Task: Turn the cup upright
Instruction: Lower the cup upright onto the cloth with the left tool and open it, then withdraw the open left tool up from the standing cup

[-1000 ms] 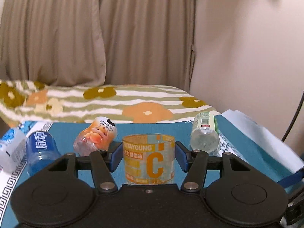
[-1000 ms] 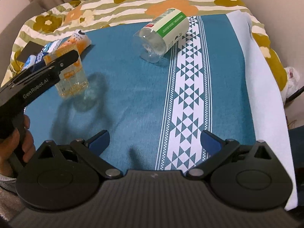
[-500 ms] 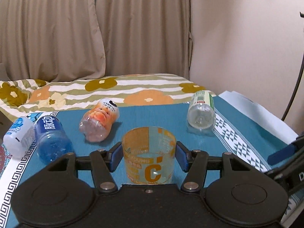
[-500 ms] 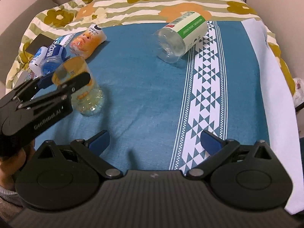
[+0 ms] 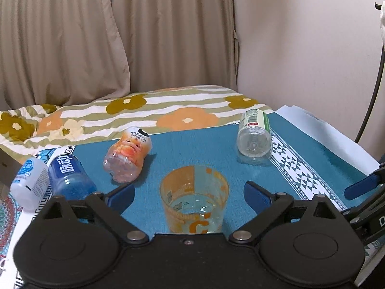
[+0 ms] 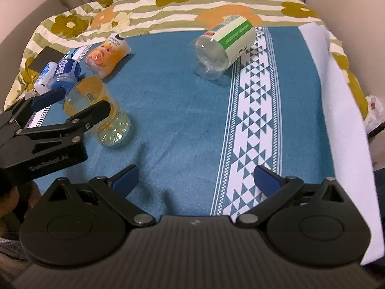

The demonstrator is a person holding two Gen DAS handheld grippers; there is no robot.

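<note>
A clear cup with orange print [image 5: 194, 203] stands upright on the blue cloth [image 5: 204, 154], mouth up. My left gripper [image 5: 189, 193] is open, its blue-tipped jaws on either side of the cup and apart from it. The cup also shows in the right wrist view [image 6: 101, 115], with the left gripper [image 6: 72, 103] around it. My right gripper [image 6: 196, 177] is open and empty above the cloth [image 6: 168, 110], nearer the front.
A green-label clear cup [image 6: 223, 48] lies on its side at the back right. An orange cup [image 6: 105, 56], a blue cup [image 6: 65, 73] and a white bottle [image 6: 44, 78] lie at the left. A floral blanket [image 6: 168, 2] lies behind; a white sheet [image 6: 341, 120] covers the right edge.
The left gripper lowered the cup onto the cloth and opened its jaws, letting go of it. The right gripper stayed open and shifted slightly.
</note>
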